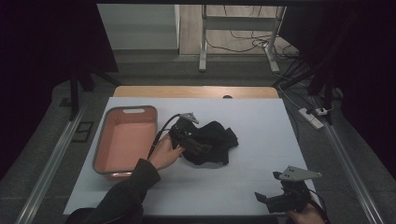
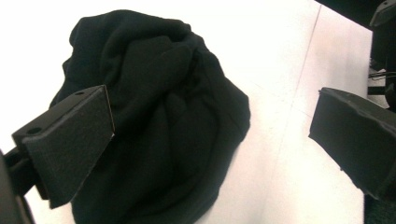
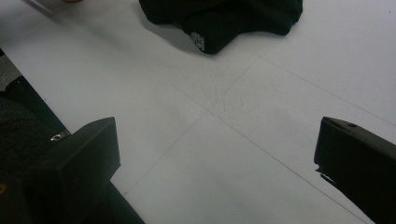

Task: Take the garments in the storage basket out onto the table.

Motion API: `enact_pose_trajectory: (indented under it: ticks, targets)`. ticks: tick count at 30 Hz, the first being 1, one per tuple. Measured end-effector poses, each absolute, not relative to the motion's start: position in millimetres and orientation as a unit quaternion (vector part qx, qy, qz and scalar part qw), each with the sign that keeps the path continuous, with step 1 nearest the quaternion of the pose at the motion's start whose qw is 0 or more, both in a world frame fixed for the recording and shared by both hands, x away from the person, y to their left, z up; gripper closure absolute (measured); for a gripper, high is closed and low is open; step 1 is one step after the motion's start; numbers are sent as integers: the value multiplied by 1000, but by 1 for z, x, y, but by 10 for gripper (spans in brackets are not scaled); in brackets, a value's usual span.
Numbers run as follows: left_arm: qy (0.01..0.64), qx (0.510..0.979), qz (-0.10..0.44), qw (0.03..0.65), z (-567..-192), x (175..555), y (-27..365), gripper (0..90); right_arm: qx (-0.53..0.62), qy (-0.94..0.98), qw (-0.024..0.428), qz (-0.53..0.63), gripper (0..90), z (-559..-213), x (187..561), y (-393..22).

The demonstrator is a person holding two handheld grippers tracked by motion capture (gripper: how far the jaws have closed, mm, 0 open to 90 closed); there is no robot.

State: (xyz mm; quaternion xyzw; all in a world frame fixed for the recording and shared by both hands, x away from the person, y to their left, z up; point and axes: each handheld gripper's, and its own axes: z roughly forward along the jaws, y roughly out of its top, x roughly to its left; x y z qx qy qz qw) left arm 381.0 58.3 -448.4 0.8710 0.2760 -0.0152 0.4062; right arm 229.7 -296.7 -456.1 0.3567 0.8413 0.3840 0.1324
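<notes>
A crumpled black garment [image 1: 212, 142] lies in the middle of the white-covered table [image 1: 266, 158]. My left gripper [image 1: 195, 143], held by a hand, rests at the garment's left edge and points into it. In the left gripper view the jaws of that gripper [image 2: 215, 116] stand wide apart, and the black garment [image 2: 163, 121] bulges between them, closer to the left jaw. My right gripper [image 1: 267, 199] hovers near the table's front right edge. It is open [image 3: 217, 140] over bare cover, with the garment [image 3: 219, 16] well ahead of it.
A salmon basin with a grey rim [image 1: 102, 140] stands empty at the table's left. The wooden table edge [image 1: 196, 91] shows at the back. A power strip [image 1: 312, 117] and cables lie on the floor at the right, and metal frame legs [image 1: 203, 46] stand behind.
</notes>
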Motion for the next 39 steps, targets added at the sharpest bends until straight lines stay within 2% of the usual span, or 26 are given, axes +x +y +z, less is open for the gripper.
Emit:
enact_pose_trajectory:
  ticks: [14,39]
  targets:
    - [273,875,0,401,-444,365,64,0,358,840,132,385,0,-455,229,-298]
    - [296,860,-5,417,-434,335,104,1,358,838,133,388,0,-455,229,-298]
